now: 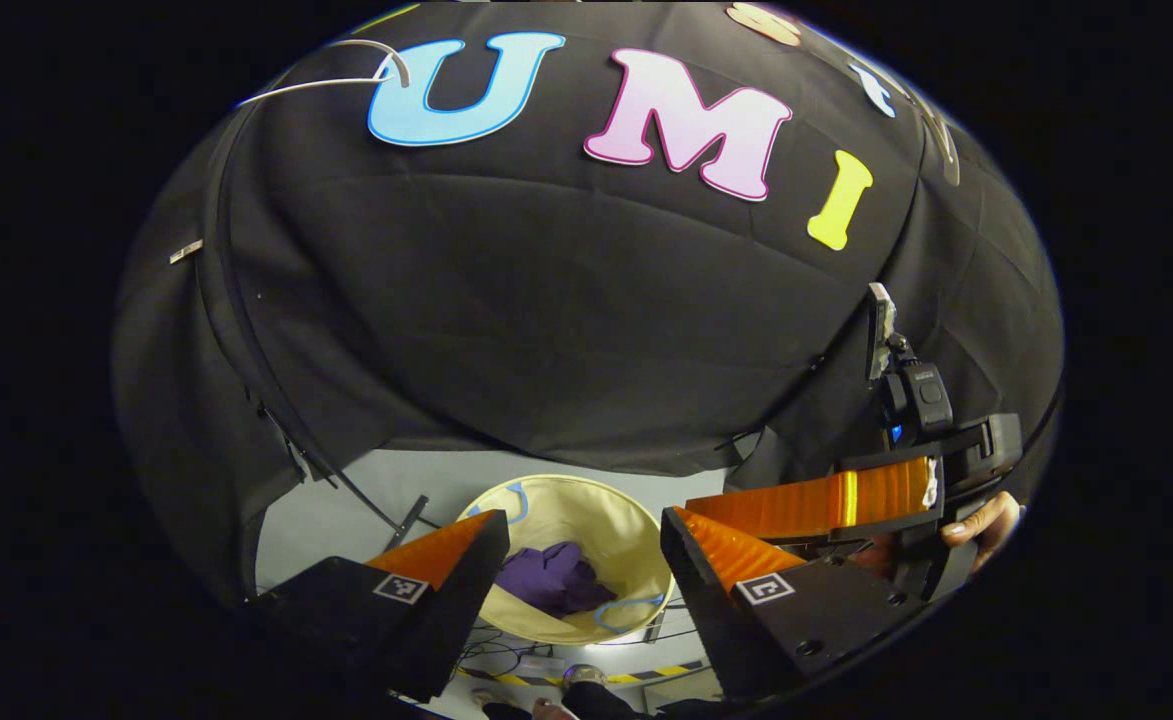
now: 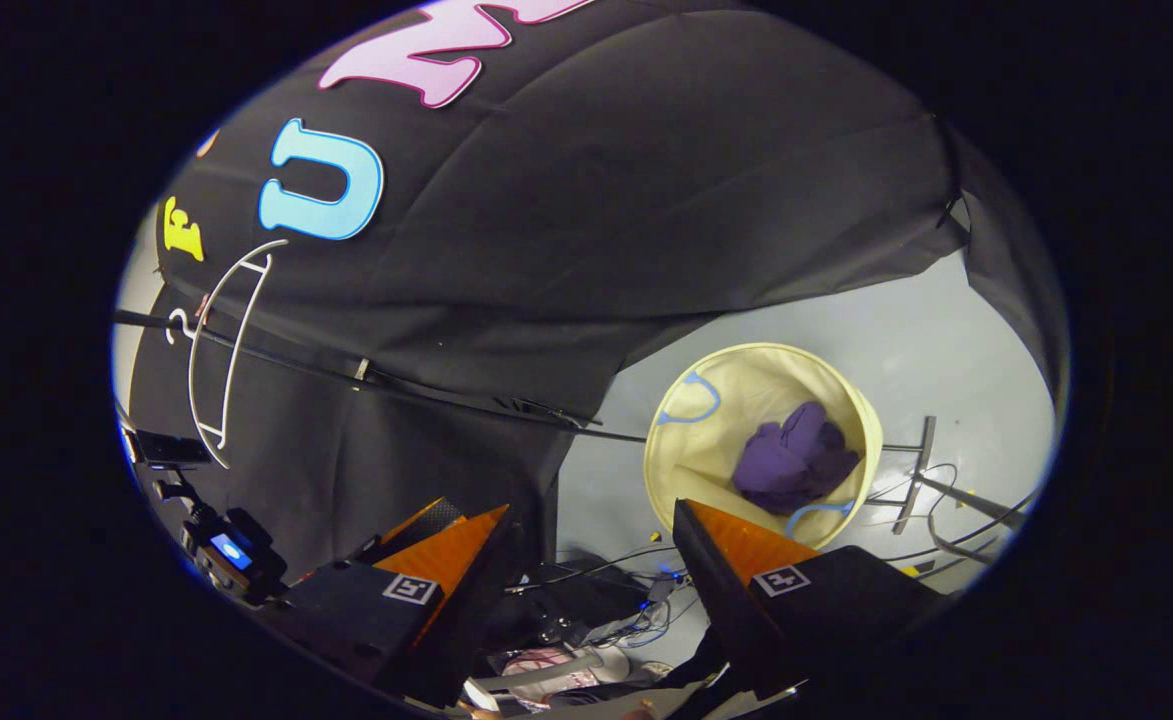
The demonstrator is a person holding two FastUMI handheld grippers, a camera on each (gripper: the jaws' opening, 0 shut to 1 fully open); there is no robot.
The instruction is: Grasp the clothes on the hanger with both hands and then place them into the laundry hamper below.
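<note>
Down on the floor in the left gripper view, purple clothes [image 1: 554, 578] sit inside the cream laundry hamper [image 1: 636, 540]; left gripper [image 1: 583, 535] is spread apart, empty. Right gripper view: right gripper [image 2: 591, 525] also wide apart, bare white hanger [image 2: 221, 350] far left.

We are seeing black cloth [image 1: 546, 330] hanging as the back wall, its lower edge ending just above a pale grey floor [image 2: 906, 340]. A dark rail [image 2: 426, 392] is running across the cloth. In the right gripper view, a tangle of cables [image 2: 606, 590] is lying on the floor, and a metal stand foot [image 2: 916, 470] is resting farther right. In the left gripper view, yellow-and-black tape [image 1: 646, 675] is lying along the floor.
</note>
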